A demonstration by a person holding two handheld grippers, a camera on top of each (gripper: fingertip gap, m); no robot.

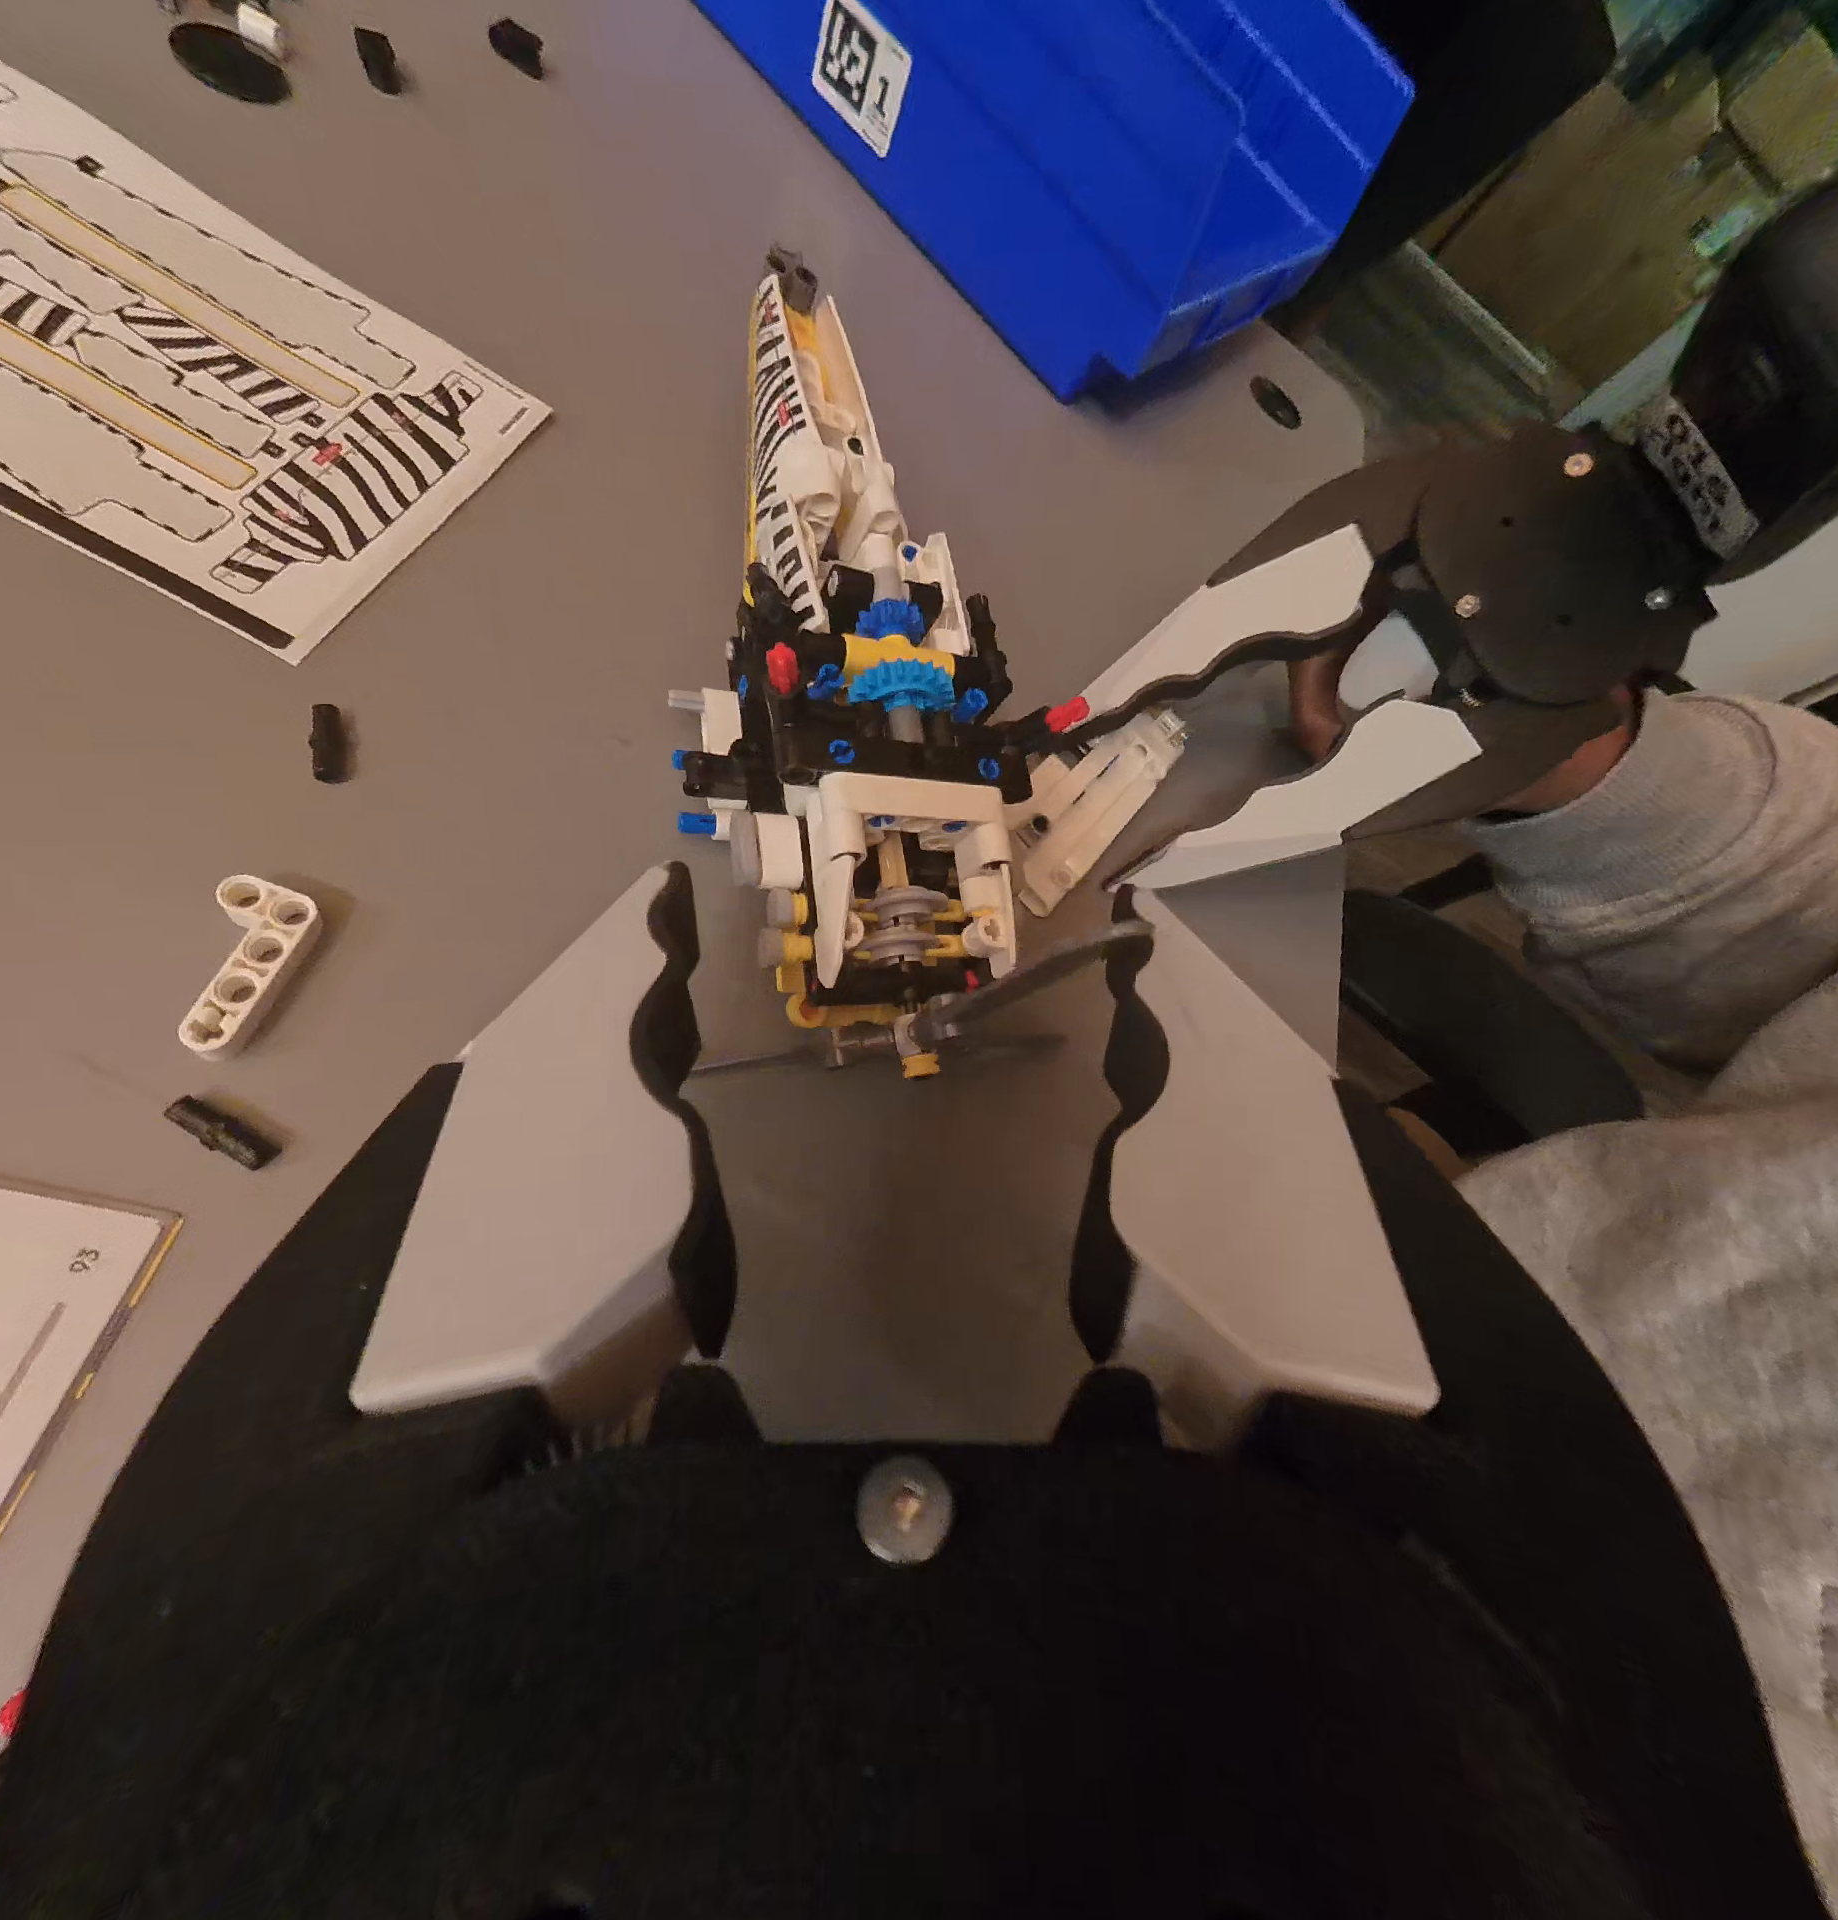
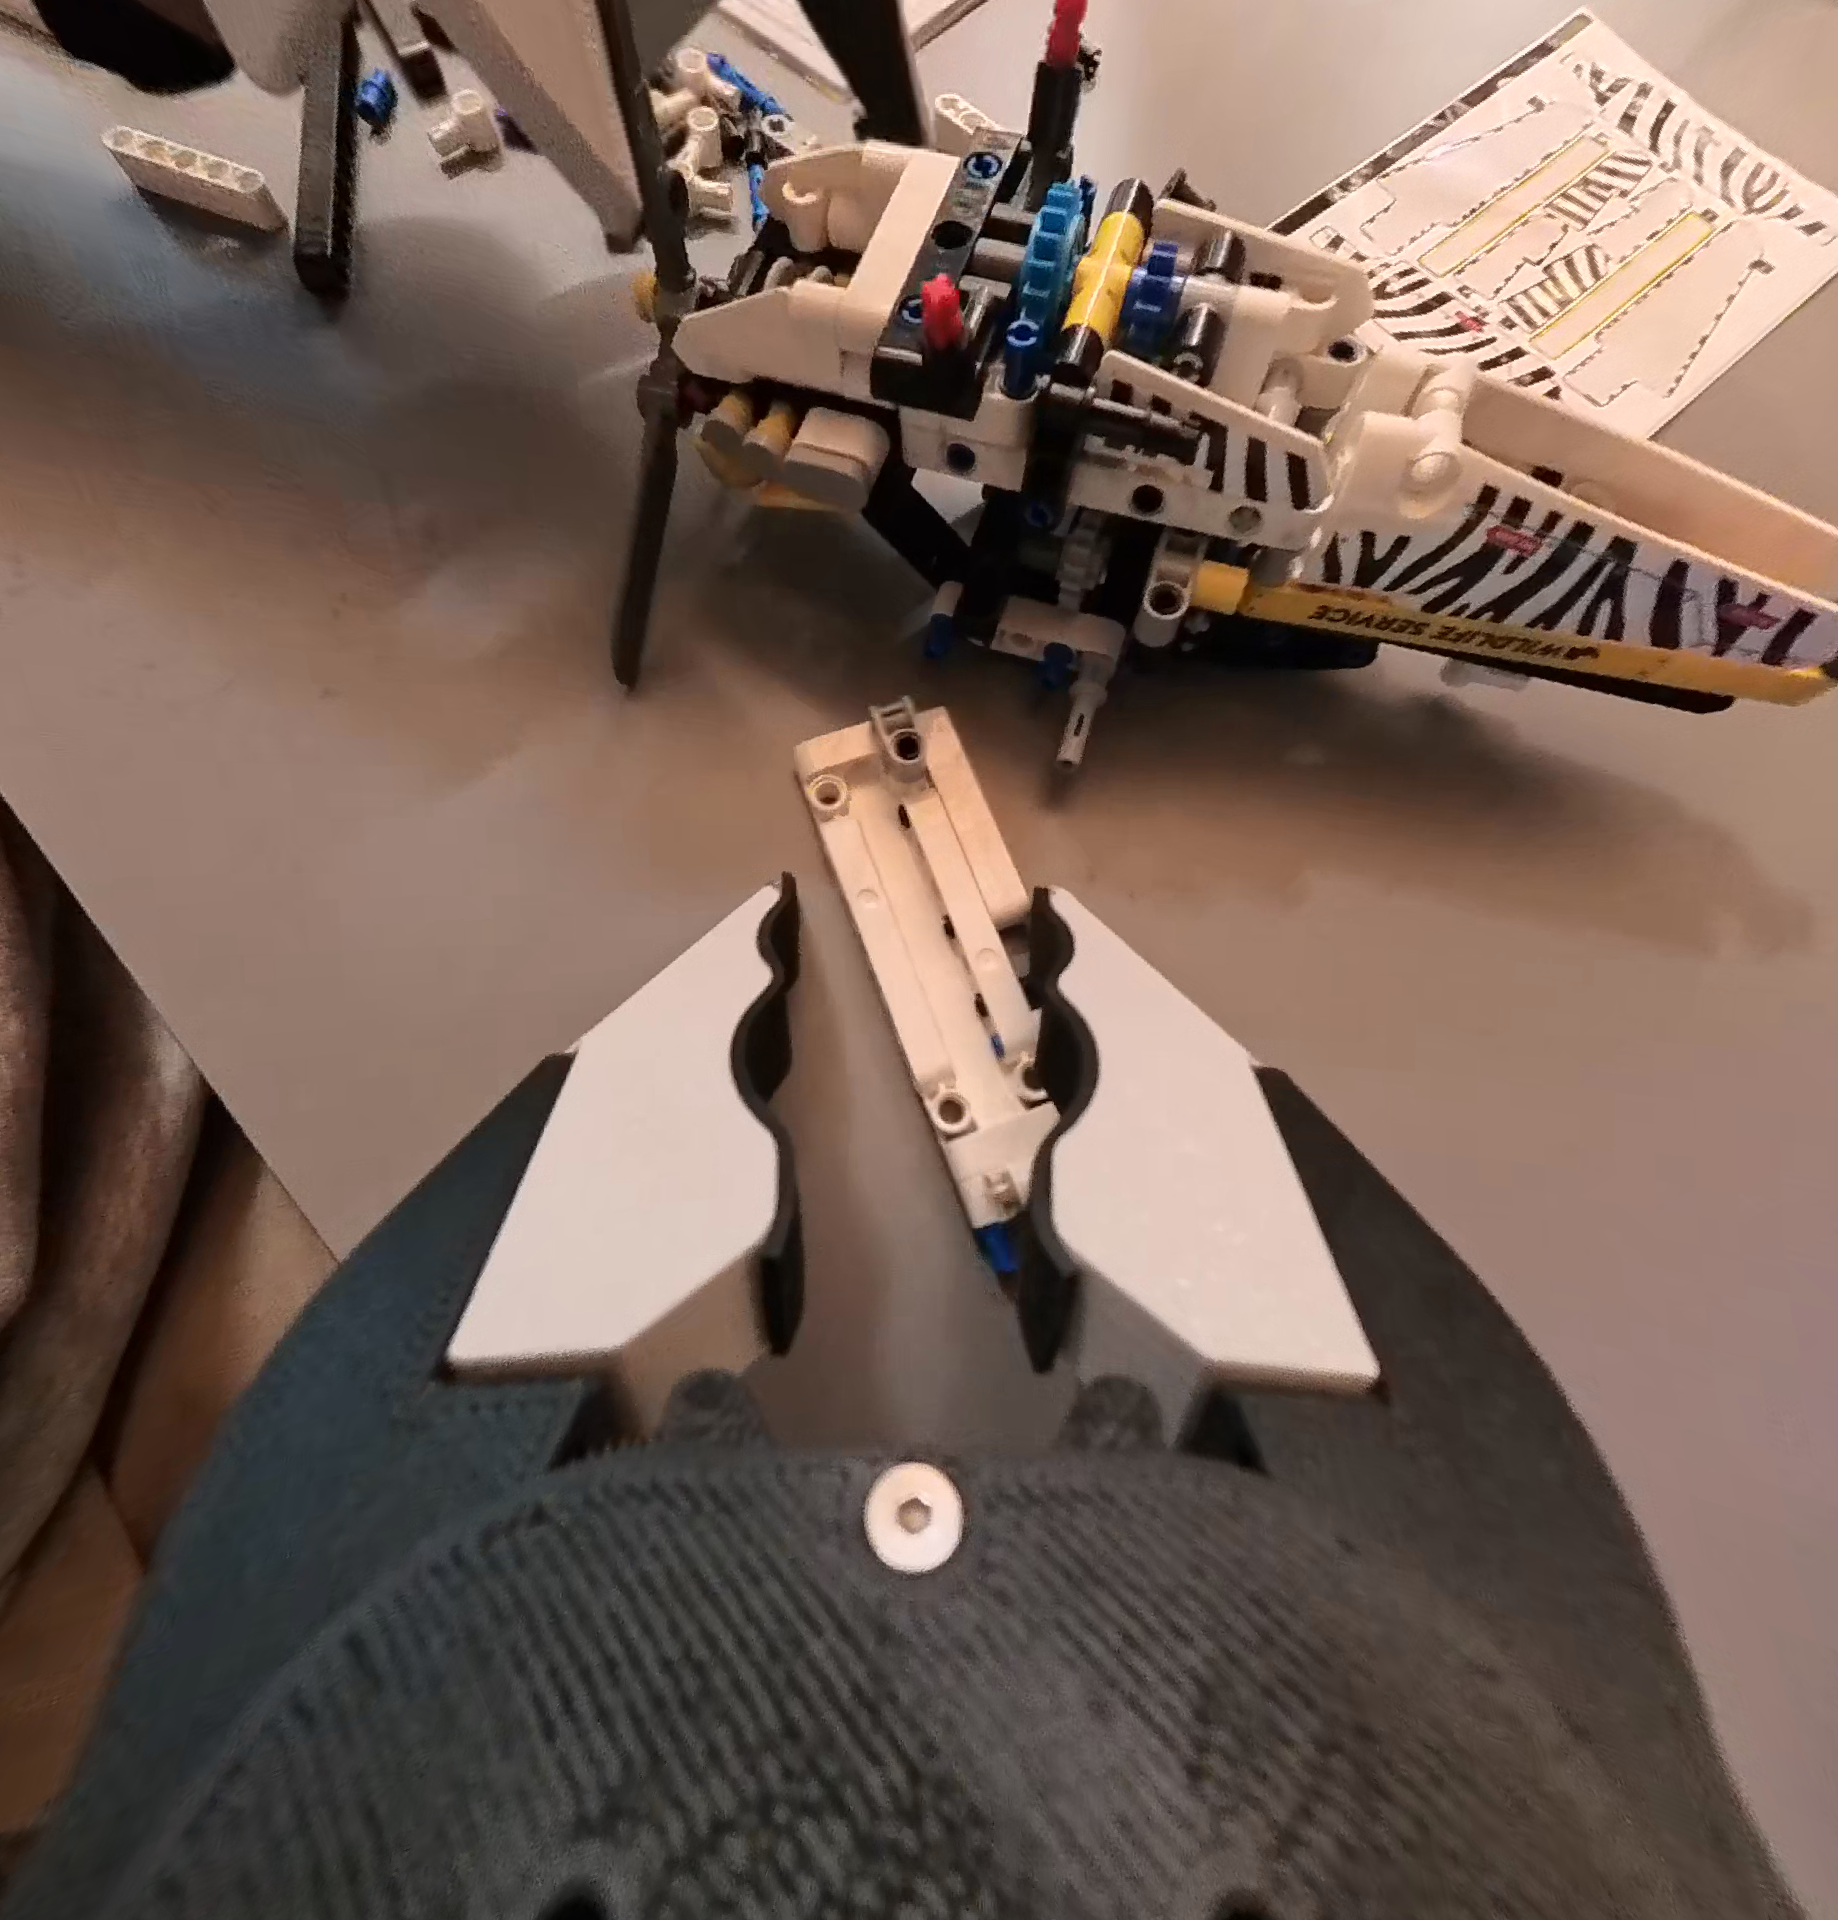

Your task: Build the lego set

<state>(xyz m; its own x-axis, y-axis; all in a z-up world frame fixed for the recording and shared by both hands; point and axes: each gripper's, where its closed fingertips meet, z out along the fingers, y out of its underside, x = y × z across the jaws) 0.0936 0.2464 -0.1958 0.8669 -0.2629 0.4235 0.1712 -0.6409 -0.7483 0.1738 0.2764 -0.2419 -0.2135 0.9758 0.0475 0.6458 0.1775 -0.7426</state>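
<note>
The partly built white, black and yellow plane [image 1: 873, 727] with zebra stripes stands on the grey table [image 1: 541, 727]. Its grey propeller [image 1: 1040, 971] points at my left gripper [image 1: 904, 914]. That gripper is open, its fingertips on either side of the nose without touching. In the right wrist view the plane [image 2: 1154, 416] is side-on. My right gripper [image 2: 915, 894] is open around a long white panel [image 2: 925, 935] that leans on its right finger [image 2: 1154, 1091]. In the left wrist view the right gripper [image 1: 1097, 795] and panel [image 1: 1102, 800] sit beside the plane's right side.
A sticker sheet [image 1: 219, 364] lies at the far left, a blue bin [image 1: 1102, 187] behind. A white L beam [image 1: 250, 966], black pins [image 1: 325, 740] and a booklet [image 1: 32, 1351] lie left. Loose parts [image 2: 686, 114] lie beyond the plane. A grey sleeve [image 1: 1673, 883] is at the right. The left gripper's tips are roughly 11 cm from the right gripper's. Between my left fingertips and the plane [image 2: 1154, 416] there is roughly 6 cm.
</note>
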